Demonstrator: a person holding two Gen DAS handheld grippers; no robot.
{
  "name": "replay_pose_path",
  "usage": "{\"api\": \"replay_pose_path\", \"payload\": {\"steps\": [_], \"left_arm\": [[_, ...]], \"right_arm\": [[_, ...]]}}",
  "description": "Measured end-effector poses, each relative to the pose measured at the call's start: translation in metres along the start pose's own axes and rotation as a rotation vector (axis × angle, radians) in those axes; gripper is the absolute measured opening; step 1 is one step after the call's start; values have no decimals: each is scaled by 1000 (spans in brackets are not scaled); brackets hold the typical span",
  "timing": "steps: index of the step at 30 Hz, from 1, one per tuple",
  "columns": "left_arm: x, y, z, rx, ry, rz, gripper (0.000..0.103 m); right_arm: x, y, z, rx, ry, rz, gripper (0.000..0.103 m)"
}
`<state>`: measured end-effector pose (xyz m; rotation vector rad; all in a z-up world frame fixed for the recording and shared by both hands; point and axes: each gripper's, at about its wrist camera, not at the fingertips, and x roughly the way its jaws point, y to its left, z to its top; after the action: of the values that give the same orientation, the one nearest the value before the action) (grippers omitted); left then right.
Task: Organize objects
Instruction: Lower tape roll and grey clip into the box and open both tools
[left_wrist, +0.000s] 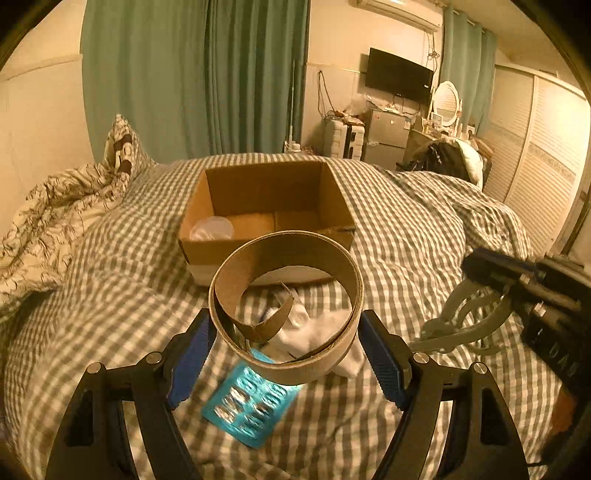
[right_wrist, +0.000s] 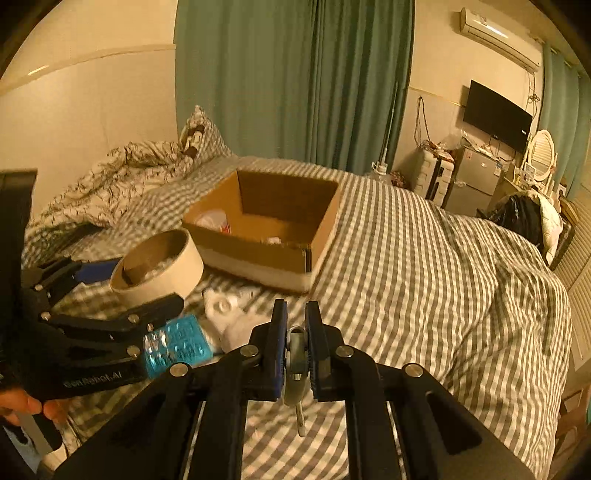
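A gingham-covered bed (left_wrist: 424, 229) fills the room below green curtains (left_wrist: 192, 74), with an open cardboard box (left_wrist: 266, 218) resting on it. On the left, the left gripper (left_wrist: 286, 345) clamps a cardboard ring (left_wrist: 286, 306) above a blue blister pack (left_wrist: 247, 406) and white sock (left_wrist: 314, 336). On the right, the right gripper (right_wrist: 295, 350), nearly closed, pinches a grey metal tool (right_wrist: 296, 365).

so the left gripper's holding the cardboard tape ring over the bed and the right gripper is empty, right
Not quite. The left gripper does hold the cardboard tape ring over the bed, but the right gripper is not empty: the right wrist view shows it shut on a key.
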<state>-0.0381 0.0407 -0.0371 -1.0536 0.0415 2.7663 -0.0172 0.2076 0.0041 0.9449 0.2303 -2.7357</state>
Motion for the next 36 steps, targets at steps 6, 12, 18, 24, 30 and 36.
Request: {"api": "replay_pose_path", "payload": {"steps": [6, 12, 18, 24, 30, 36], "left_arm": [[10, 12, 35, 4, -29, 21, 80], [25, 28, 81, 4, -72, 49, 80], [56, 45, 124, 6, -99, 95, 80], [108, 62, 147, 6, -86, 122, 80], [165, 78, 139, -55, -15, 84, 80], [196, 78, 128, -64, 34, 69, 86]], "right_arm": [[3, 1, 56, -58, -77, 2, 10], [21, -2, 116, -65, -128, 23, 10], [58, -2, 169, -53, -165, 38, 10], [117, -4, 194, -18, -145, 66, 10], [189, -11, 179, 10, -64, 52, 10], [225, -22, 160, 42, -25, 45, 16]]}}
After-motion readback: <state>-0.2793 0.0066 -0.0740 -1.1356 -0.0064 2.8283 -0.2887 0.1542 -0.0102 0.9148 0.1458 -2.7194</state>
